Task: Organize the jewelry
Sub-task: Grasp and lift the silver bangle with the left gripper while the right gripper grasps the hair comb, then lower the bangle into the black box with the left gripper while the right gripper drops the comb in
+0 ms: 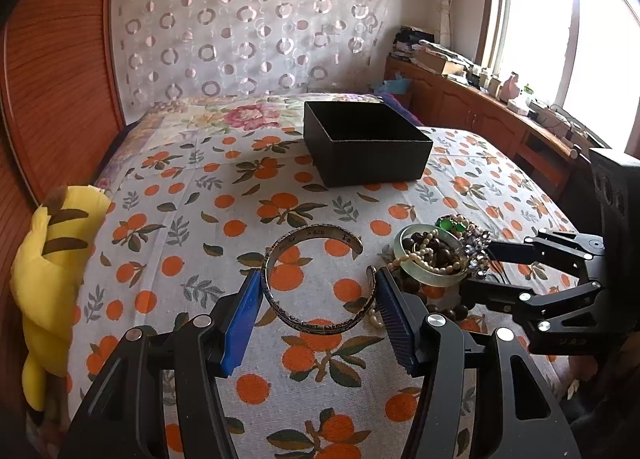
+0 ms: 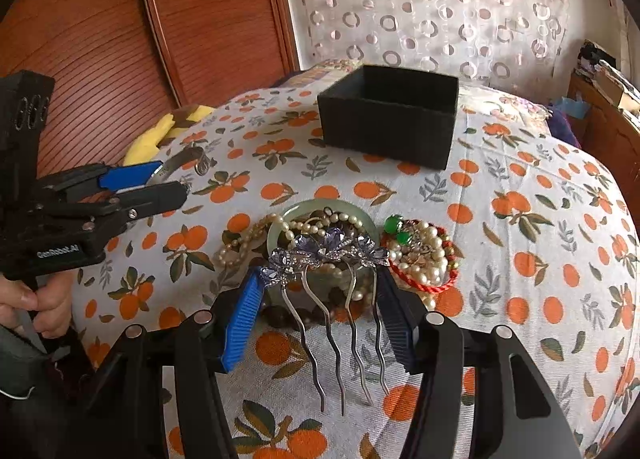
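Observation:
My left gripper (image 1: 318, 291) is shut on a silver engraved cuff bangle (image 1: 312, 279) and holds it above the bed; it also shows in the right wrist view (image 2: 176, 173). My right gripper (image 2: 320, 283) is shut on a crystal butterfly hair comb (image 2: 326, 255), its prongs pointing down toward me. Beneath it lies a heap of jewelry: a pale jade bangle (image 2: 280, 225), pearl strands (image 2: 424, 255), a red cord bracelet (image 2: 436, 287) and green stones (image 2: 394, 225). The heap shows in the left wrist view (image 1: 434, 255) to the right. An open black box (image 1: 364, 143) (image 2: 390, 115) sits farther back.
The bed has an orange-print cover (image 1: 240, 219). A yellow plush toy (image 1: 52, 259) lies at its left edge by the wooden headboard (image 1: 60, 79). A wooden cabinet (image 1: 480, 107) with clutter runs under the window on the right.

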`<state>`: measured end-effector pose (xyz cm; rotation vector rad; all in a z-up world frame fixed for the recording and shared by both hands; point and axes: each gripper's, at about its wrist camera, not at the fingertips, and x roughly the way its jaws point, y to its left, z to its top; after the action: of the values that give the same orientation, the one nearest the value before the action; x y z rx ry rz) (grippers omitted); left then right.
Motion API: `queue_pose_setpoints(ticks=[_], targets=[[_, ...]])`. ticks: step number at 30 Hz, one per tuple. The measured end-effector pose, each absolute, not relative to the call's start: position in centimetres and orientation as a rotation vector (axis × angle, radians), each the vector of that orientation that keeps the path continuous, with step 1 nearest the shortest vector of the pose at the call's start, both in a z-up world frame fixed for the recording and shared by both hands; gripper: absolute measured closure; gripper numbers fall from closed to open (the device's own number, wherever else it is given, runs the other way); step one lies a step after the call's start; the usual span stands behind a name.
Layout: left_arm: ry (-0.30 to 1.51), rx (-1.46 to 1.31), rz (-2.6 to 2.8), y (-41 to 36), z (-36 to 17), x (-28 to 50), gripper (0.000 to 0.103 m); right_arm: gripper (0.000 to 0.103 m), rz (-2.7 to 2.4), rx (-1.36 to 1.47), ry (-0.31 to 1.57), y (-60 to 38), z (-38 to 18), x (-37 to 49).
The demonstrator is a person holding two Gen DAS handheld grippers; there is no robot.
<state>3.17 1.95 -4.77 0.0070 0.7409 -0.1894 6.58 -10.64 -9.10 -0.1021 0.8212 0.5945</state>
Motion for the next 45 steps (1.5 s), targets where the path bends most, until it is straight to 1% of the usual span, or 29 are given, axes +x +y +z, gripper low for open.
queue_pose_setpoints(ticks=[11, 21, 33, 45], targets=[[0.714, 0.020, -0.217, 1.1, -3.4, 5.3, 0.048, 0.044, 0.565, -0.108, 0.744, -13.0, -6.5, 7.3], [0.693, 0.040, -0.219, -0.5, -2.4, 10.2, 0.048, 0.044, 0.503, -0.118, 0.693, -15.7, -4.4, 11.9], [0.696, 0.076, -0.203, -2.4, -1.9, 16.9, 0.048, 0.044, 0.453, -0.079, 0.689, -17.4, -3.3, 18.4], [0.722, 0.061, -0.216, -3.7, -1.9, 21.2, 0.047, 0.043, 0.460, -0.069, 0.675, -16.8, -2.6, 20.1]])
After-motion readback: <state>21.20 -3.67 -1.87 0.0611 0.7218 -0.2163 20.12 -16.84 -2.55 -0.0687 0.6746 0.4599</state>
